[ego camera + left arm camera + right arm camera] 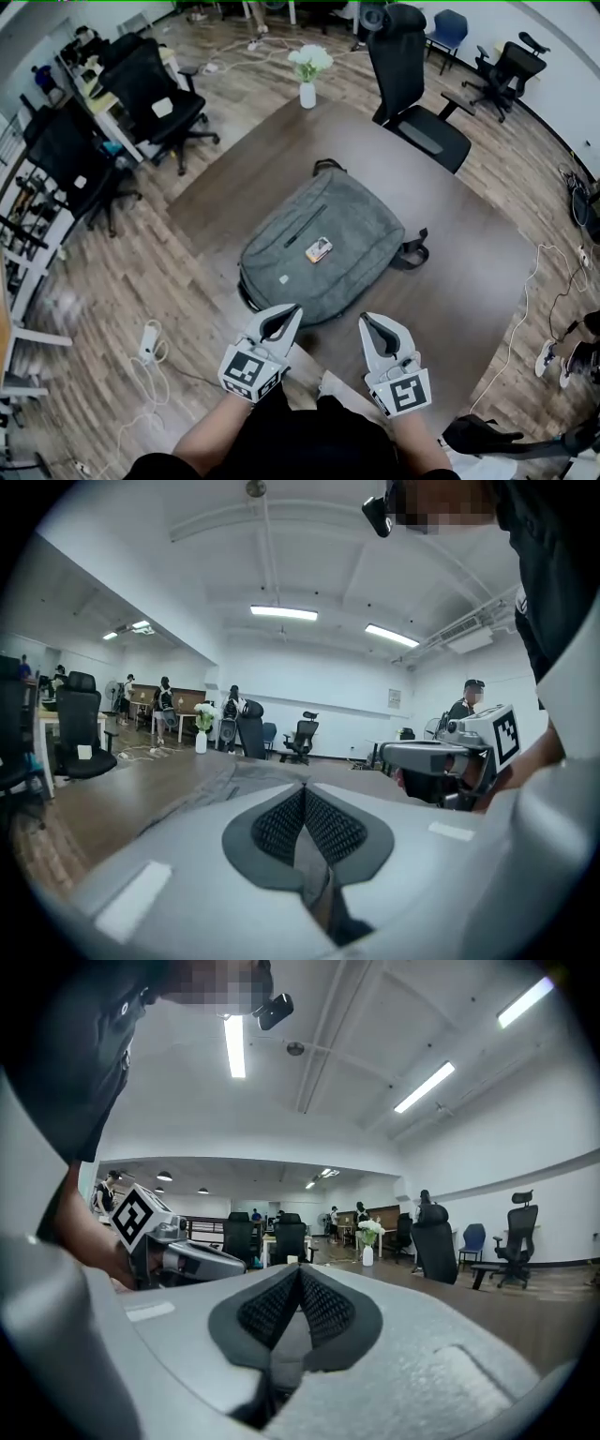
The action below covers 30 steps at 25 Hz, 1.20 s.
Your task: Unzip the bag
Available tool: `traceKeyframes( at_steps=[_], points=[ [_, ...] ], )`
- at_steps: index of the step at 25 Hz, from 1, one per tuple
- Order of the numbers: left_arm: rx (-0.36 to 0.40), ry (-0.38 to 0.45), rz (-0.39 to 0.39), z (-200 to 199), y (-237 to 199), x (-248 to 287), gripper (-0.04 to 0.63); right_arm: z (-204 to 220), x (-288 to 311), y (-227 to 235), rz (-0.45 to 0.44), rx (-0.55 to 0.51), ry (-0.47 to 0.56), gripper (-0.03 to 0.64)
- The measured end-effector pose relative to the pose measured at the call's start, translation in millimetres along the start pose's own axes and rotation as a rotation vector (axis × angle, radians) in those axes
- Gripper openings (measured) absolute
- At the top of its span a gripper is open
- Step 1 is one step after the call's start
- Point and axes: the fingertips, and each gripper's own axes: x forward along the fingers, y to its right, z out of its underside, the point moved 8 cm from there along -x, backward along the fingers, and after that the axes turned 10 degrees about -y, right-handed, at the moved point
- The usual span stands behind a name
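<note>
Since the bag [347, 211] lies flat and closed on the bench [469, 262] just ahead, I hold my left tool [294, 311] and right tool [366, 321] pinched together, empty, short of it

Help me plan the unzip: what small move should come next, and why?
Probably advance the left tool toward the gray backpack: both it and the right tool are shut, empty, and short of the backpack, which lies flat and looks zipped.

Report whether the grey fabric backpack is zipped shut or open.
Looks shut: the grey fabric backpack lies flat with no gaping opening; finer detail is too small to tell.
</note>
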Motion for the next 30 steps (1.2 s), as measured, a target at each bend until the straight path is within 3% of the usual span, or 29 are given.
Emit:
traceKeyframes(
  at_steps=[7, 13, 30],
  points=[
    [0.075, 0.094, 0.045, -42, -21, -2, 0.018, -41, 6, -7, 0.113, -0.109, 0.100, 0.002],
    [0.120, 0.109, 0.085, -48, -36, 4, 0.018, -48, 12, -8, 0.188, -0.062, 0.059, 0.002],
    [0.116, 0.074, 0.092, -42, -43, -9, 0.018, -45, 18, -20, 0.186, -0.036, 0.054, 0.002]
  ],
)
